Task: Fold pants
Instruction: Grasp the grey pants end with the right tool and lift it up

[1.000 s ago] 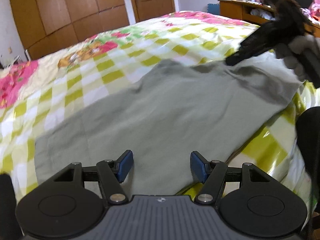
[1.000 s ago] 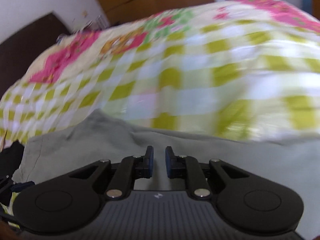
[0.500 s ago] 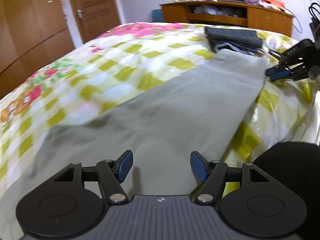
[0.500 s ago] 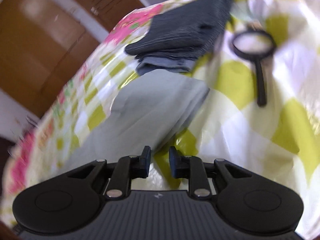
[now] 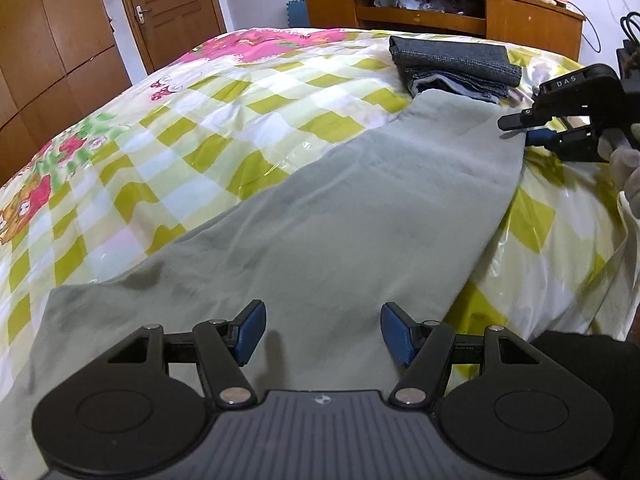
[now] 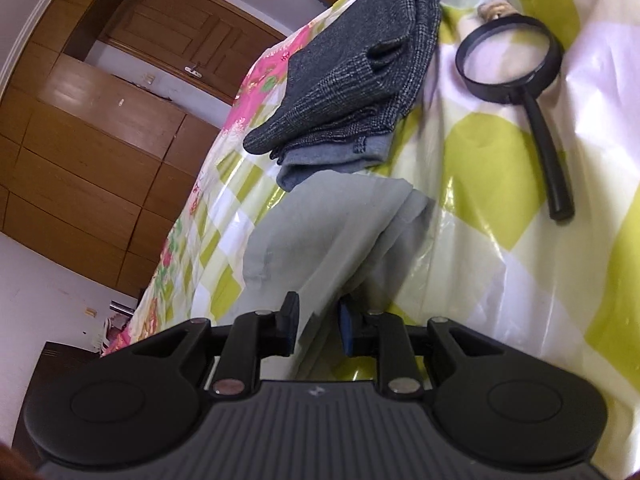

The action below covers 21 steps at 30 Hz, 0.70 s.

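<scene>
Grey-green pants lie stretched along the checked bed cover, one end near me, the other far right. My left gripper hovers open just above the near end, with nothing between its blue pads. My right gripper, held by a gloved hand, is at the far end. In the right wrist view the pants run up to the right gripper. Its jaws stand narrowly apart, and the cloth's edge lies between them.
A stack of folded dark clothes touches the pants' far end, also seen as the stack in the right wrist view. A black magnifying glass lies to its right. A wooden cabinet and a door stand behind the bed.
The right gripper swept from the middle of the pants to their far end and now straddles the edge there. The left view swung right along the pants; the left gripper stayed open.
</scene>
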{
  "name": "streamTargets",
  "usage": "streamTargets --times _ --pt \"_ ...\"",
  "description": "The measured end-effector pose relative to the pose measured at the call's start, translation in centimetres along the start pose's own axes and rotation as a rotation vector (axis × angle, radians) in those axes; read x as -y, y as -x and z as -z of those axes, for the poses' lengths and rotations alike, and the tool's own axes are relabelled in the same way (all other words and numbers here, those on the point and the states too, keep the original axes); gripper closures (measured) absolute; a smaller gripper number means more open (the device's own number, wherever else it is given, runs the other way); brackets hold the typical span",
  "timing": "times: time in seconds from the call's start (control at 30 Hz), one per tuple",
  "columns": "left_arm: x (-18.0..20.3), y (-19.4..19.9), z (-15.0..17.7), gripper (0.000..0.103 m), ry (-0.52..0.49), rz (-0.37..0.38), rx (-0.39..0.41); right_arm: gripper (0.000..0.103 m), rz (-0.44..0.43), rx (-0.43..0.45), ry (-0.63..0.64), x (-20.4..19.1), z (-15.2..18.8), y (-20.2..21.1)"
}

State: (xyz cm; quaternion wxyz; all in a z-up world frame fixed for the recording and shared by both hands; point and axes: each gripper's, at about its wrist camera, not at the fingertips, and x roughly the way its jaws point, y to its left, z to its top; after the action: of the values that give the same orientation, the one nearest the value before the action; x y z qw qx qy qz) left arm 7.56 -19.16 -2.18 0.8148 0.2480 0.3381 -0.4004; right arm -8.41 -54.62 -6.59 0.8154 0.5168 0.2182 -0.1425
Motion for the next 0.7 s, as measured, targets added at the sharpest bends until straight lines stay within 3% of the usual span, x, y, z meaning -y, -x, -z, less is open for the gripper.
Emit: streamTargets --times 0.23,0.3,0.33,0.4,0.53,0.7 --pt "1.1 -1.2 -0.9 0.028 -0.013 0.018 -0.018 0.075 -0.046 0.006 -0.082 -0.2 -0.3 -2.0" --pt "1.4 -1.5 -1.1 0.027 -0.018 0.026 -0.031 0.094 -0.045 0.009 -0.078 -0.7 -0.4 -2.4" --pt "1.6 -1.6 -1.1 0.027 -0.013 0.037 -0.039 0.099 -0.041 0.014 -0.080 -1.0 -0.8 -2.1" --pt "1.9 -1.7 -1.2 0.027 -0.004 0.062 -0.040 0.099 -0.061 0.040 -0.073 -1.3 -1.4 -1.0" --pt "2.8 -1.6 -1.3 0.027 0.006 0.110 -0.023 0.099 -0.020 0.100 0.007 -2.1 -2.2 1.1" --pt "1.7 0.5 -0.4 0.027 0.010 0.077 0.029 0.099 0.036 0.110 0.113 -4.2 -1.3 2.2"
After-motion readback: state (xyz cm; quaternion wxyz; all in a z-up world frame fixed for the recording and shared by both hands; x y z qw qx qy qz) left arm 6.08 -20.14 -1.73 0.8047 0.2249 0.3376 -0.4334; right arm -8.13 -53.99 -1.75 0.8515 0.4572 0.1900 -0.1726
